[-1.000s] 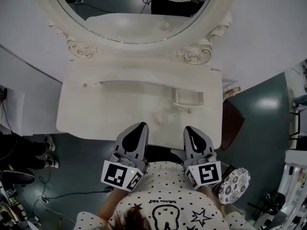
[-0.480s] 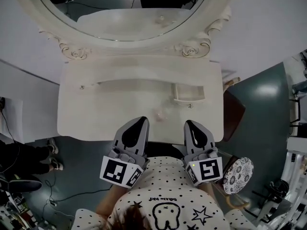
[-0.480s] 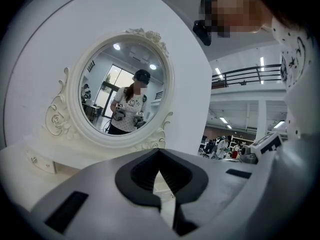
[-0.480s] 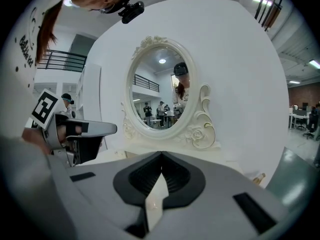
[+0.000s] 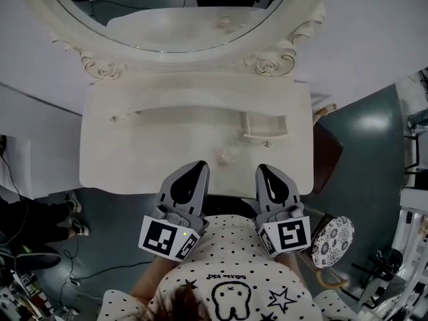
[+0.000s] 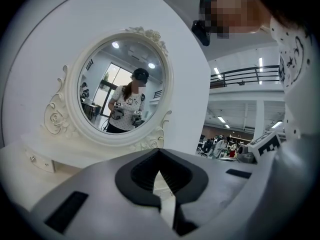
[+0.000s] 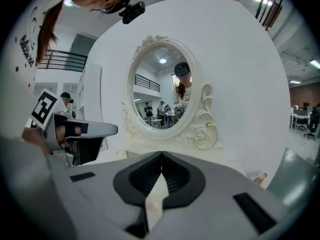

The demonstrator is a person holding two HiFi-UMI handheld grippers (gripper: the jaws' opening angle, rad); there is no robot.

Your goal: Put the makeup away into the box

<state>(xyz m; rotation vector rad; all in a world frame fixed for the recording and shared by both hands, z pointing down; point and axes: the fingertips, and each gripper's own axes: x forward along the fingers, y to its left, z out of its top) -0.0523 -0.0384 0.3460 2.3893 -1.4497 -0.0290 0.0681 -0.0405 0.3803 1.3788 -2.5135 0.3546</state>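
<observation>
The one small pink makeup piece (image 5: 224, 158) lies on the bench (image 5: 134, 159) just where it lay a second ago — near the single open box (image 5: 265, 138), towards you and to its left, not touching it. One mirror (image 5: 174, 19) stands behind. Your two grippers have barely shifted — left gripper (image 5: 198, 167) and right gripper (image 5: 266, 171) hang over the bench's near edge, either side of the piece, each with fingers pressed together, nothing held.
</observation>
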